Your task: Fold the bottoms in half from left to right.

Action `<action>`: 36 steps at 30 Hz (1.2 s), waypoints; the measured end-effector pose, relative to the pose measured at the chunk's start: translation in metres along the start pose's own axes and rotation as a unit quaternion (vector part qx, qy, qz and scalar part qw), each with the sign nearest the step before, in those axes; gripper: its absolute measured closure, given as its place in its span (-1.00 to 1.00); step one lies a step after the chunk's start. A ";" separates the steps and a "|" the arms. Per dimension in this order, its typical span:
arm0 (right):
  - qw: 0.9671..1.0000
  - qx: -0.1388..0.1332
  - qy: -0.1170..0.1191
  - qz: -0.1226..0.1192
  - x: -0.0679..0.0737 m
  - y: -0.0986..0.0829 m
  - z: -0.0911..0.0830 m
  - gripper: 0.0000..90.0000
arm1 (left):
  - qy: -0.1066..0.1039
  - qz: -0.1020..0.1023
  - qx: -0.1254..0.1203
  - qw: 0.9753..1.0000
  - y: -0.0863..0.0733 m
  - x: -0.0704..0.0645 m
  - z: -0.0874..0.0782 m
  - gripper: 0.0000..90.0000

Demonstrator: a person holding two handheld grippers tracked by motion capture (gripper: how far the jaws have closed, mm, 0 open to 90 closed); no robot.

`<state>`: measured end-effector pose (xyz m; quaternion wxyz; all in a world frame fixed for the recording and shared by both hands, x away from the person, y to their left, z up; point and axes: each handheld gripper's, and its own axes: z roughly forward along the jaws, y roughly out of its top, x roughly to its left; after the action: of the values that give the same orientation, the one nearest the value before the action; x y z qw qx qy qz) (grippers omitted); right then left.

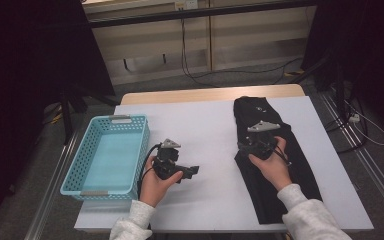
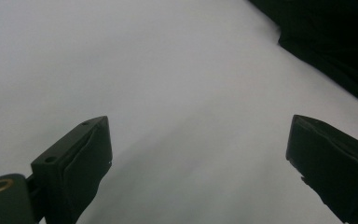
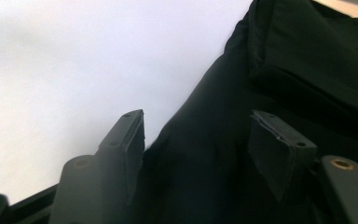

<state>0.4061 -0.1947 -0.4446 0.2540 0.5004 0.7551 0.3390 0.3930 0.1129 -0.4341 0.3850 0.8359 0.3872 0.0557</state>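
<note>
Leftmost, a light blue perforated basket (image 1: 111, 156) sat on the white tabletop (image 1: 205, 125), close to its left edge and with nothing inside it. Just right of the basket, the person's left hand (image 1: 155, 182) held the left gripper (image 1: 192, 171) low over bare white surface, its tips turned to the right; in the left gripper view its two black jaws stood wide apart with only the tabletop between them, and a corner of dark cloth showed at the upper right. Farther right, well apart from that gripper, a black garment (image 1: 275, 165) lay stretched along the right side of the table, running from the far edge toward the near one. The right hand (image 1: 272, 167) rested over the garment's middle with the right gripper (image 1: 256, 142) pointing away from the person. In the right gripper view its jaws were parted, straddling the garment's left edge (image 3: 205, 154), the left jaw beside the white surface, the right jaw over the cloth, nothing pinched between them
</note>
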 end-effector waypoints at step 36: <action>0.999 0.022 0.026 0.023 -0.006 0.012 0.042 0.89 | 0.012 -0.014 -0.010 1.000 0.000 0.008 -0.007 -0.84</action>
<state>0.4459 -0.1864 -0.4616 0.2154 0.5140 0.7571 0.3410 0.3959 0.1225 -0.4307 0.3897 0.8259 0.4024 0.0644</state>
